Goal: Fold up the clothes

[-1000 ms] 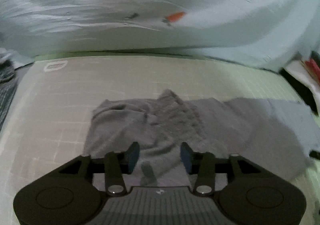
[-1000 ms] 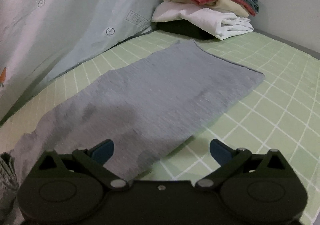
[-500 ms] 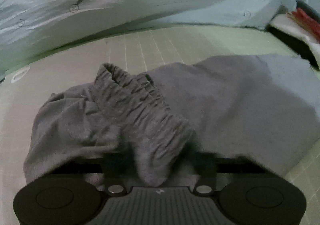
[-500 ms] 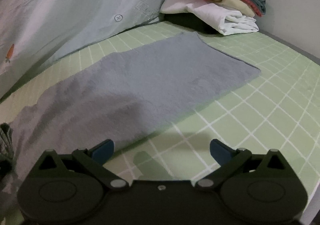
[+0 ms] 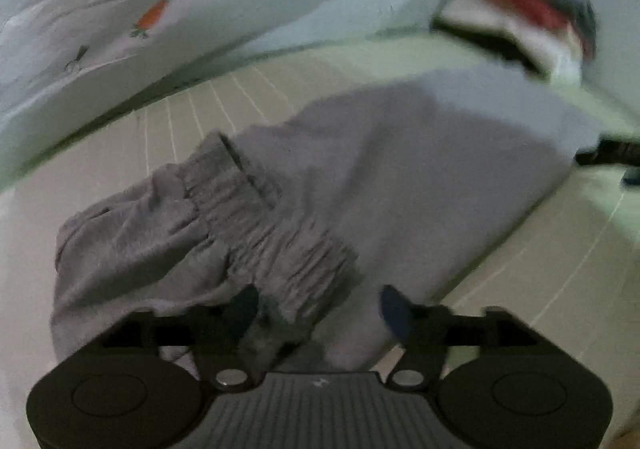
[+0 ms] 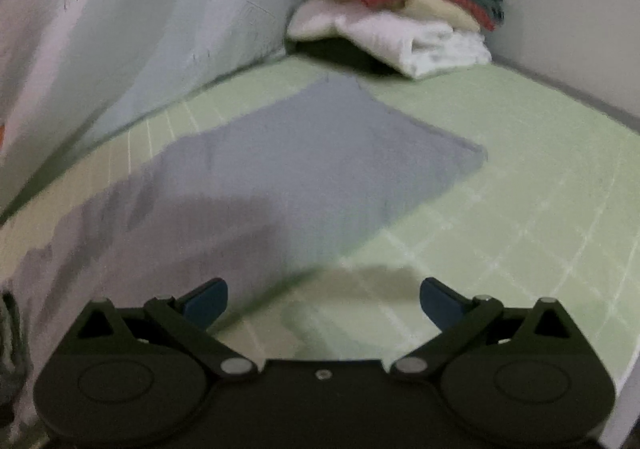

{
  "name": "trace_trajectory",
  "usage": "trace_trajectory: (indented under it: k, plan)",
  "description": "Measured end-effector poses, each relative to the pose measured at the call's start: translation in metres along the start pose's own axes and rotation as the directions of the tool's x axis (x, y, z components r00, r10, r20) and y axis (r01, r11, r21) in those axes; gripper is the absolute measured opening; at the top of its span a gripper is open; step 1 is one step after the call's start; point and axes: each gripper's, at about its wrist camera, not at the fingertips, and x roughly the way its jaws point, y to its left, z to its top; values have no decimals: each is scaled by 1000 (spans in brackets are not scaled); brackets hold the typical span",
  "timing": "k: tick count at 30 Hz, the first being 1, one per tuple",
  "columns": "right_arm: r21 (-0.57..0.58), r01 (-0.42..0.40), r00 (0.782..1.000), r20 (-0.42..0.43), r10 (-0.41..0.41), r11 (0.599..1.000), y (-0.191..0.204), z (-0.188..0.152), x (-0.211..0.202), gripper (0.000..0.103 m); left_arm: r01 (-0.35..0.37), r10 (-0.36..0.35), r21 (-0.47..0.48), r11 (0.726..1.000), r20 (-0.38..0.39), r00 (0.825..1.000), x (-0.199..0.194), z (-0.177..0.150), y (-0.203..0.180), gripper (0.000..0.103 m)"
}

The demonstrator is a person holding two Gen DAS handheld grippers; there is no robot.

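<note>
Grey trousers (image 5: 400, 177) lie across the green grid mat (image 5: 560, 269). Their gathered elastic waistband (image 5: 260, 225) is bunched up right in front of my left gripper (image 5: 320, 305). The left gripper is open, with the waistband end lying between its blue pads (image 5: 394, 307), not clamped. In the right wrist view the flat leg part of the trousers (image 6: 320, 153) stretches away. My right gripper (image 6: 324, 301) is open wide and empty, over the near edge of the leg and the mat (image 6: 520, 209).
A stack of folded clothes (image 6: 400, 17) sits in the far corner, also blurred in the left wrist view (image 5: 532, 25). A pale carrot-print sheet (image 5: 160, 9) hangs along the back of the mat. A grey wall (image 6: 560, 9) stands at the right.
My left gripper went from covered by the waistband to open with the pads showing, and swung right. My right gripper stayed open and turned toward the far corner.
</note>
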Motion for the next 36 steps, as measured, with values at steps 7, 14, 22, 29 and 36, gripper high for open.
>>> trace_trajectory:
  k: [7, 14, 22, 29, 36]
  plan:
    - [-1, 53, 996, 71, -53, 999, -15, 33, 30, 103, -154, 157, -60, 986, 53, 986, 15, 31, 22, 89]
    - [-57, 74, 996, 50, -71, 996, -45, 72, 80, 103, -285, 274, -184, 941, -85, 958, 52, 41, 58, 89]
    - [-118, 58, 998, 39, -53, 991, -60, 87, 123, 103, -370, 316, -277, 887, -219, 923, 69, 37, 75, 101]
    - [-129, 71, 997, 44, -65, 989, -51, 87, 133, 103, -375, 309, -303, 876, -243, 919, 73, 37, 78, 103]
    - [-145, 57, 998, 30, -54, 988, -52, 88, 134, 103, -350, 272, -339, 873, -258, 927, 72, 33, 83, 103]
